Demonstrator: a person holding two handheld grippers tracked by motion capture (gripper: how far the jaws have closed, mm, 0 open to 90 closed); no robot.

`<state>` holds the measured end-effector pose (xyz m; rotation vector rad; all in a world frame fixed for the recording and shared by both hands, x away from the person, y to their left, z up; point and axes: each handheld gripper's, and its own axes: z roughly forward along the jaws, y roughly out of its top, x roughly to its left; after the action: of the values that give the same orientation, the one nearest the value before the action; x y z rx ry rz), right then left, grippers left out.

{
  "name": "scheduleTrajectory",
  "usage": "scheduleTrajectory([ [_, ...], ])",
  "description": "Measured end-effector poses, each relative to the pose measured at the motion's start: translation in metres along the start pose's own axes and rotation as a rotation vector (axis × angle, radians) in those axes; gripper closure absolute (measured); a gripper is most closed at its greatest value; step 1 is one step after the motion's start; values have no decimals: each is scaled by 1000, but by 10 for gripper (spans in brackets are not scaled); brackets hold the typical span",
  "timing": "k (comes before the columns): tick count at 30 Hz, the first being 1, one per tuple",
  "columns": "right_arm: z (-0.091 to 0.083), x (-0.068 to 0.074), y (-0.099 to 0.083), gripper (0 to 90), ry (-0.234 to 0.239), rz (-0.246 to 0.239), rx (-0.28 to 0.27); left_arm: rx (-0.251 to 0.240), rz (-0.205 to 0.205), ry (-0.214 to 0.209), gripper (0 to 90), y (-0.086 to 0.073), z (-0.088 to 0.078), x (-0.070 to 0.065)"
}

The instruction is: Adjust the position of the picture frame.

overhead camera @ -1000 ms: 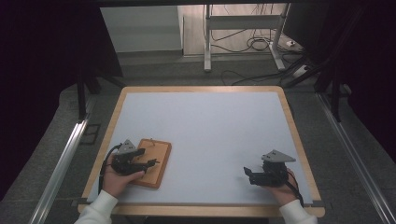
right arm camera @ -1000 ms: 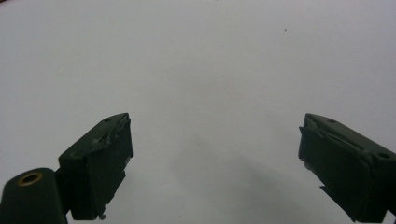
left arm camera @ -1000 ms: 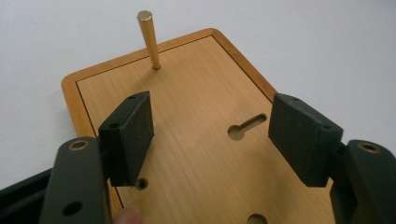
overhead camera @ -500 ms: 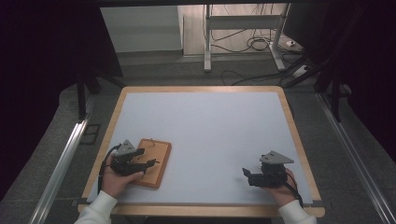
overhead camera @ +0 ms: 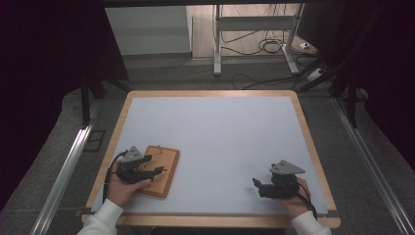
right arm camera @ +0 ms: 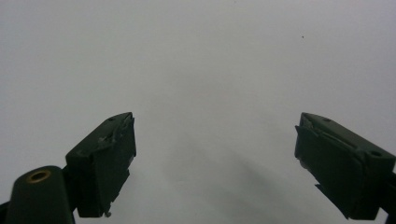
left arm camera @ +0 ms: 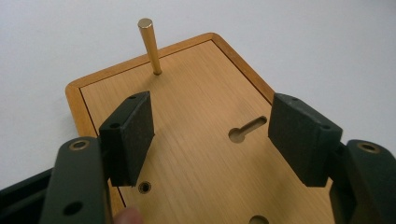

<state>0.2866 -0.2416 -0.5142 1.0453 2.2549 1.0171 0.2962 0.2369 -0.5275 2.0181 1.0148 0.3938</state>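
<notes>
Left gripper (left arm camera: 210, 140) released, jaws wide, hovering over wooden board (left arm camera: 196, 140); brass peg (left arm camera: 149, 44) upright just ahead at far corner. Right gripper (right arm camera: 215, 158) released, well apart over bare table (overhead camera: 220, 132).

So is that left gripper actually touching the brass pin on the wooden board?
Apart. In the left gripper view the left gripper stands open over the wooden board, and the brass pin stands well beyond both pads.

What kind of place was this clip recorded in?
Probably a lab or workshop data-collection station, not a home. A wood-rimmed table with a plain white top stands between dark curtains; loose cables lie on the floor beyond it, by a metal stand. The left gripper hovers over a wooden board.
</notes>
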Motion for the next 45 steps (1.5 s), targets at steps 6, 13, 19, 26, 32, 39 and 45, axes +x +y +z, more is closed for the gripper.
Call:
scheduleTrajectory([
  [6,2,4,0,137,14,-17,4,3,1,9,308,1,2,1],
  [13,3,4,0,137,13,-16,5,-6,5,32,319,8,7,8],
  [19,3,5,0,137,15,-17,7,-4,8,39,327,15,14,13],
  [26,3,4,0,137,15,-16,5,-7,9,30,371,22,21,17],
  [32,2,3,0,137,13,-17,8,-11,0,17,502,29,31,26],
  [39,3,2,0,137,11,-11,10,4,11,17,638,32,37,27],
  [45,3,3,0,137,15,-12,13,15,15,29,799,32,37,31],
])
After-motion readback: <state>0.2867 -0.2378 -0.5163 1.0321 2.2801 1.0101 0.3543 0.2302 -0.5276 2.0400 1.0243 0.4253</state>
